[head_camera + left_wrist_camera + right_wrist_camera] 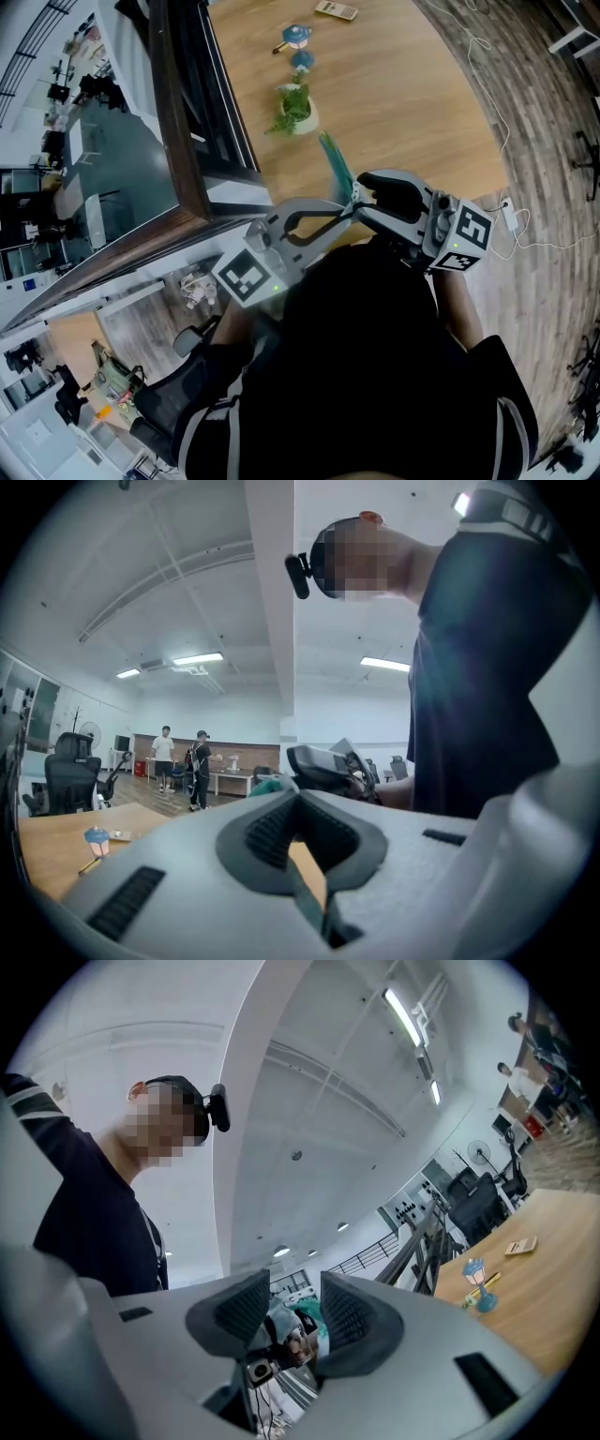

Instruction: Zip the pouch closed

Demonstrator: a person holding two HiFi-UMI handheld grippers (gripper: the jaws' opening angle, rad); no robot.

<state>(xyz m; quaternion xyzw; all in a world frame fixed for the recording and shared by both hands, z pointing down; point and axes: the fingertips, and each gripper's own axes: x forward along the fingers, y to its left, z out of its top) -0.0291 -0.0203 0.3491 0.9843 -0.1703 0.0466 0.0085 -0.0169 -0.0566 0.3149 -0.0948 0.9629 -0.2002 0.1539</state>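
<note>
Left gripper (298, 801): jaws were together, pinched on the edge of the pouch (335, 161); we saw a bit of teal right at their tips.
Right gripper (293, 1286): jaws stood apart. Teal fabric and the other gripper's front showed in the gap, and the pads pressed on neither.
Pouch: teal, held in the air where the two grippers met, one end poking up and out over the table edge. We couldn't make out the zipper.
Both grippers: held close to the person's dark shirt (375, 356), tips facing each other.
Surface: light wooden table (412, 103).
On it, well apart from the pouch: a small potted plant (293, 108), two small blue objects (296, 37) in a row beyond it, and a flat remote-like thing (336, 9) at the far edge.
Table's left side: dark railing (183, 112) with glass, then a drop to a lower floor (84, 187) with desks.
Floor: wood planks (544, 141) right of the table, with a white cable (487, 56) snaking across to a plug block (511, 216).
Room: open-plan office with a white ceiling (187, 592), strip lights (197, 658) and a white column (272, 621).
Far end: two people (164, 757) standing by a long desk. We also saw a black office chair (64, 780) and a standing fan (89, 731) off to the left.
</note>
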